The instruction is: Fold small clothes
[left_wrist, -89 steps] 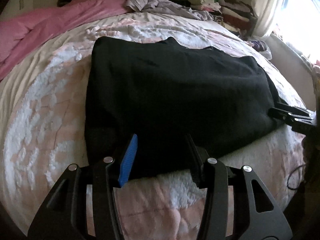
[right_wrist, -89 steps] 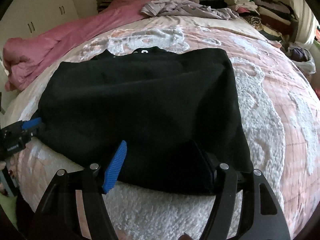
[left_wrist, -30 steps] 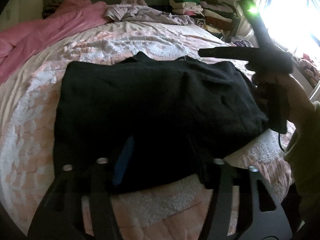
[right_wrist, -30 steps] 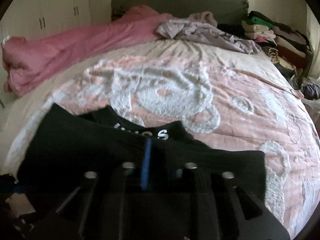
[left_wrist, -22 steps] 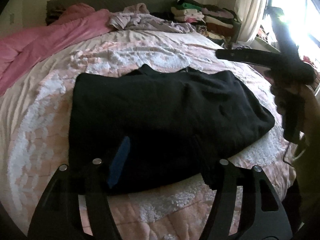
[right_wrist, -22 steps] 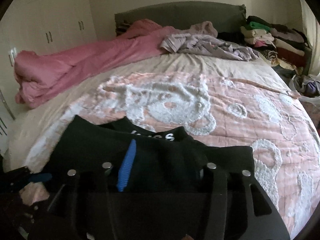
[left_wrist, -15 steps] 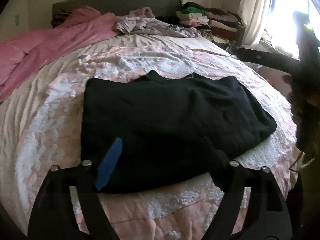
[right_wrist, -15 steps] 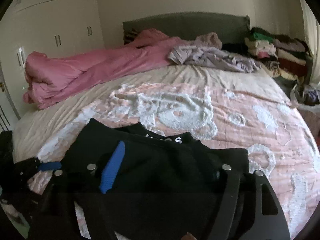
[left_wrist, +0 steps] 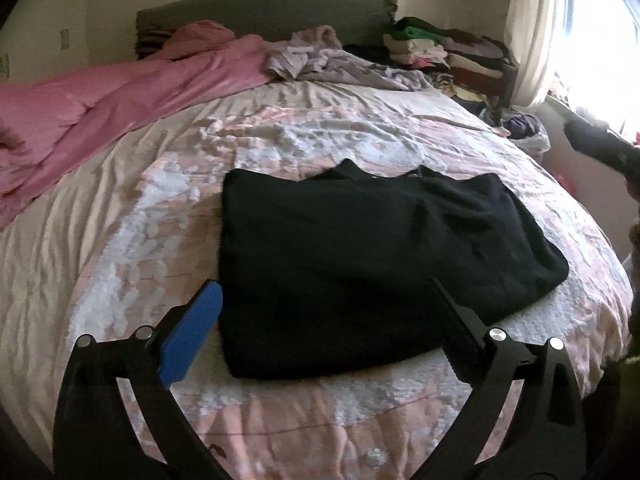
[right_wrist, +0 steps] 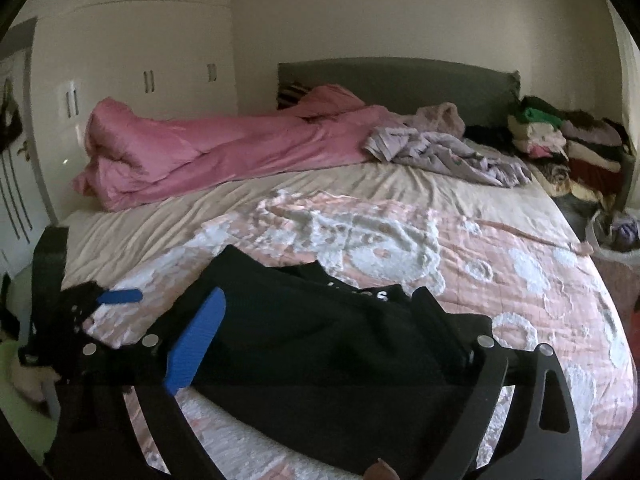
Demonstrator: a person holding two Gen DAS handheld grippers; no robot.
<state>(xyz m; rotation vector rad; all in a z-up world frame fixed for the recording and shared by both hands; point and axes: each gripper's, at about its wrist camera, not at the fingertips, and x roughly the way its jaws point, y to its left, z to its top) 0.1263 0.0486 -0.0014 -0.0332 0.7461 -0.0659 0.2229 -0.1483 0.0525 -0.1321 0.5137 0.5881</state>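
Now, through your left wrist camera, your left gripper (left_wrist: 324, 300) hangs above the near edge of the bed with its jaws spread wide and nothing between them. The blue pad (left_wrist: 191, 336) sits just off the left edge of the folded black garment (left_wrist: 372, 264), and the bare black finger (left_wrist: 452, 320) overlaps its near right part. That garment lies flat as a rough rectangle on the pink-and-white blanket (left_wrist: 152, 248), collar toward the headboard (left_wrist: 264, 10). A pink duvet (left_wrist: 120, 92) is bunched along the far left, a lilac crumpled cloth (left_wrist: 340, 66) lies near the headboard, and a stack of folded clothes (left_wrist: 440, 50) stands far right by the curtain (left_wrist: 532, 32). A dark shape at the right edge is too blurred to name.

Over to your right wrist camera: your right gripper (right_wrist: 320, 316) is also wide open and empty, raised over the black garment (right_wrist: 304, 336), whose collar shows white lettering (right_wrist: 362, 294). You can see the left gripper (right_wrist: 120, 296) at the far left, its blue pad out over the blanket (right_wrist: 520, 280) beside the garment's corner. Behind, the pink duvet (right_wrist: 208, 148) runs toward the grey headboard (right_wrist: 400, 80), with white wardrobe doors (right_wrist: 132, 60) beyond it.
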